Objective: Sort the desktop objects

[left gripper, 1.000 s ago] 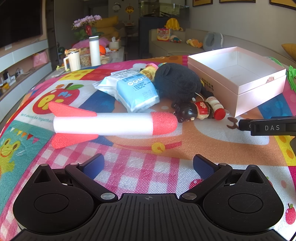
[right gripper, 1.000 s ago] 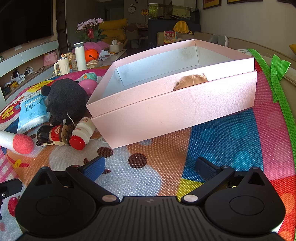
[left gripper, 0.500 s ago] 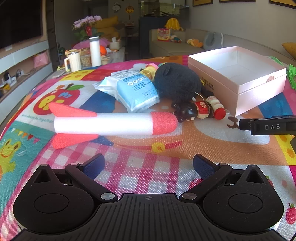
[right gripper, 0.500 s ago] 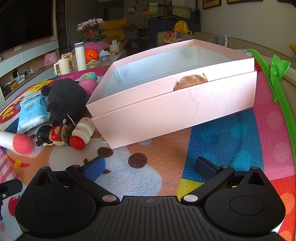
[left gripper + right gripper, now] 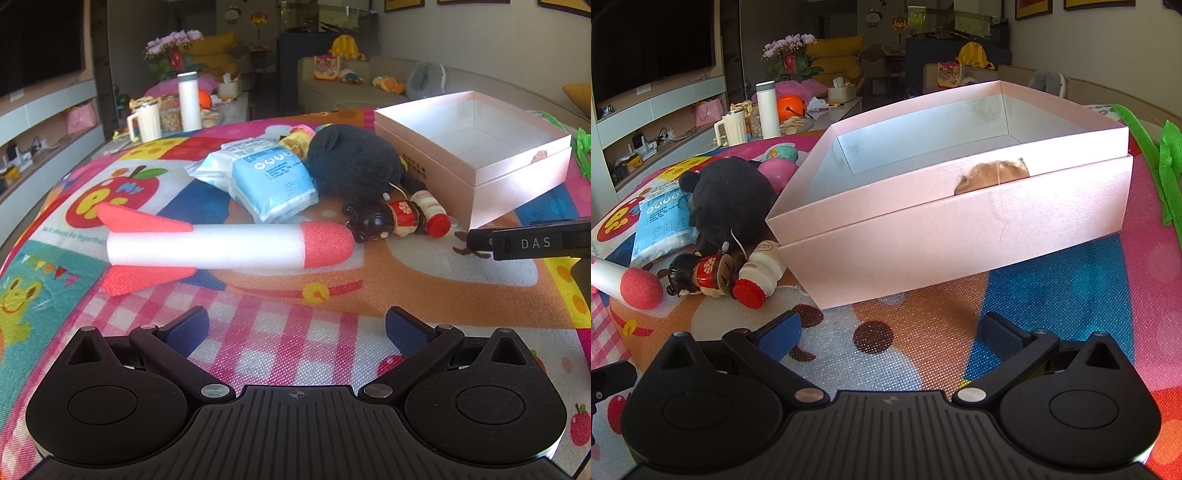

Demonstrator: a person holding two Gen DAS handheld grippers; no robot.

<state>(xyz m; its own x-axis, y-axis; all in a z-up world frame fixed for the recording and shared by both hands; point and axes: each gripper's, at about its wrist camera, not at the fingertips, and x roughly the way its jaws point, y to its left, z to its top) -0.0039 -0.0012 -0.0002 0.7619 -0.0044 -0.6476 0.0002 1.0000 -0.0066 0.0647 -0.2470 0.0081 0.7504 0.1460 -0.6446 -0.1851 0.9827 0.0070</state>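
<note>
The pink box's (image 5: 960, 236) floor is partly hidden behind its near wall. Left of the box, the foam rocket (image 5: 225, 245) lies flat, nose toward the box, past a doll (image 5: 384, 221), small bottle (image 5: 430, 212), black plush (image 5: 351, 162) and wipes pack (image 5: 269, 177). Both the left gripper (image 5: 297, 328) and right gripper (image 5: 890, 332) have fingers wide apart, holding nothing.

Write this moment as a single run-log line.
left hand-held gripper: open, empty | right hand-held gripper: open, empty | foam rocket: on mat | pink box: nothing visible inside
</note>
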